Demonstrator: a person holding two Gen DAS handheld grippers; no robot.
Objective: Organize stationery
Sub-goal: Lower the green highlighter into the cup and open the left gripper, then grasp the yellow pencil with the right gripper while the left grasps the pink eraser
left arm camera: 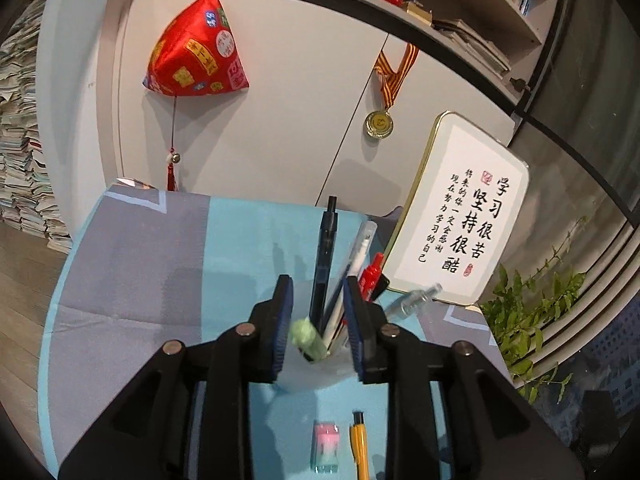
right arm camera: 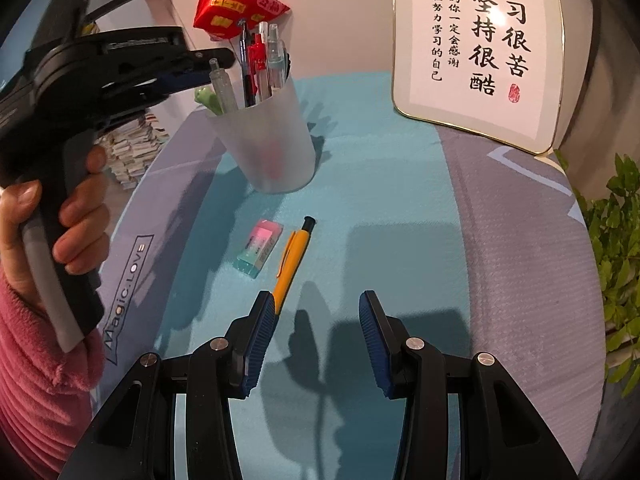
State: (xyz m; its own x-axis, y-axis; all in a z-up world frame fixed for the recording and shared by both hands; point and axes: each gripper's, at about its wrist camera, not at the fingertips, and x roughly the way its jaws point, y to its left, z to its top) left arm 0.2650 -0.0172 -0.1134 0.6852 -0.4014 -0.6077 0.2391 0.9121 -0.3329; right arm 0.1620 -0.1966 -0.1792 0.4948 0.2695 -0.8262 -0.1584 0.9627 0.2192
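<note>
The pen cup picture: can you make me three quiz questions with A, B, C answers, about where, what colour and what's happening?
1. Where is the eraser?
A. in the cup
B. on the cloth beside the yellow pen
C. on the shelf

2. What colour is the cup?
A. frosted white
B. red
C. black

3. What is the right claw doing?
A. squeezing the eraser
B. holding the cup
C. open, holding nothing

Answers: 1 B, they lie side by side; 2 A, pens show faintly through it; 3 C, only cloth shows between its fingers.
</note>
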